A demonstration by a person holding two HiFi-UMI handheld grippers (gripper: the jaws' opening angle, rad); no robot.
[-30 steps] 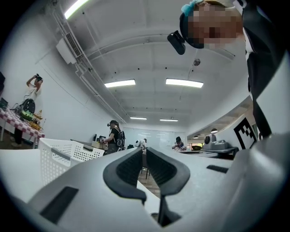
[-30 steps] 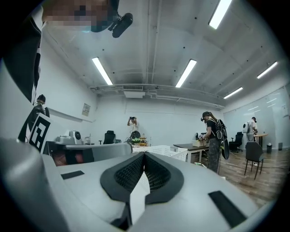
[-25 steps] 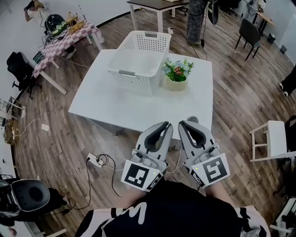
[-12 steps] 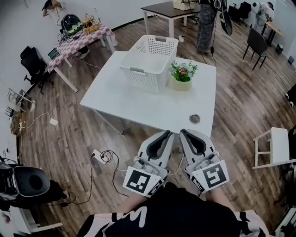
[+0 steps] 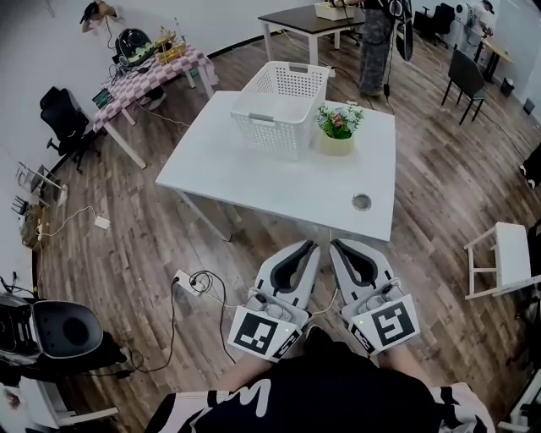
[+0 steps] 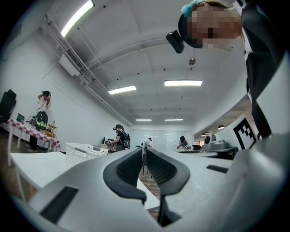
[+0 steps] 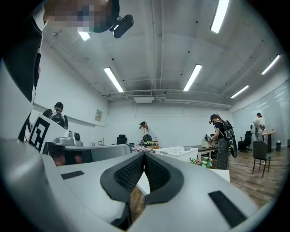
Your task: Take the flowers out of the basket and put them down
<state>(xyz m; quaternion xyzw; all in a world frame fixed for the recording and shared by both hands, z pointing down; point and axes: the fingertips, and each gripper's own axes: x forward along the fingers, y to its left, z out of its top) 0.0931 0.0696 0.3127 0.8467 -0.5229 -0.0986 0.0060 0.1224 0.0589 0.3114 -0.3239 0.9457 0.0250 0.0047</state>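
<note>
Square white table (image 5: 254, 182) holds perforated basket (image 5: 283, 101), potted flowers (image 5: 338, 123).

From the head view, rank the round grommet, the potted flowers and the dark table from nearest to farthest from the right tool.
1. Round grommet: near right corner of the white table, just ahead of the right tool.
2. Potted flowers: farther across the table, beside the basket's right side.
3. Dark table: beyond the white table, at the back.
</note>
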